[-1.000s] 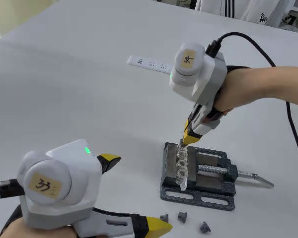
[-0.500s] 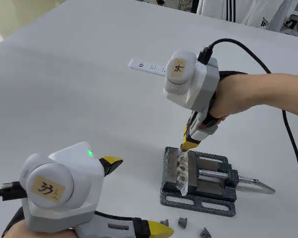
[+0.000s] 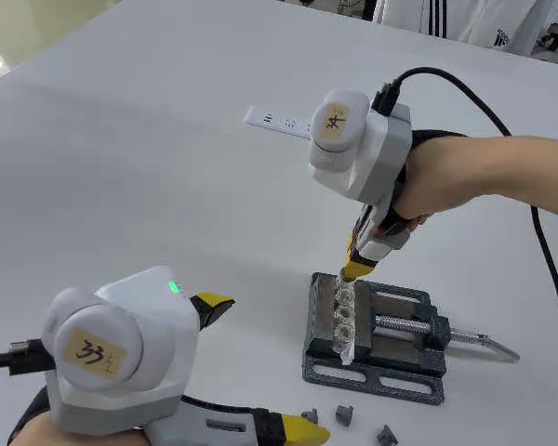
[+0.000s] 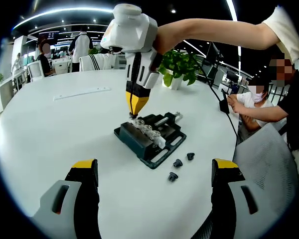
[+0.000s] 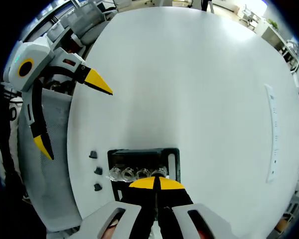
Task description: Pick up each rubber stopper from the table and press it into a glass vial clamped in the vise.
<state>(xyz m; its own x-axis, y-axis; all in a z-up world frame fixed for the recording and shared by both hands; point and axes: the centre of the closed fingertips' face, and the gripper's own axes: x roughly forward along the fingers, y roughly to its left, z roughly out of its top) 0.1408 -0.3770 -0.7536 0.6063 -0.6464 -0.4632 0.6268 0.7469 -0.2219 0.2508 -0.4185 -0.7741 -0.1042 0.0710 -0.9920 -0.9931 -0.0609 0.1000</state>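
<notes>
A black vise (image 3: 405, 351) clamps a row of clear glass vials (image 3: 342, 321). My right gripper (image 3: 355, 271) points straight down with its yellow tips shut, touching the top of the far vial; whatever is under the tips is hidden. In the right gripper view the shut tips (image 5: 155, 183) cover one end of the vial row (image 5: 129, 174). Three grey rubber stoppers (image 3: 343, 415) lie loose on the table in front of the vise. My left gripper (image 3: 260, 367) hovers open at the near left, holding nothing. It faces the vise (image 4: 149, 137) and the stoppers (image 4: 178, 163).
The white table (image 3: 149, 149) stretches wide around the vise. A white power strip (image 3: 274, 121) lies at the far side. The vise's screw handle (image 3: 484, 340) sticks out to the right. A black cable (image 3: 465, 93) trails from the right gripper. People sit beyond the table's edge (image 4: 269, 99).
The head camera has shifted a little. My right gripper stays with its tips on the far vial and stands slightly more upright. The left gripper has hardly moved.
</notes>
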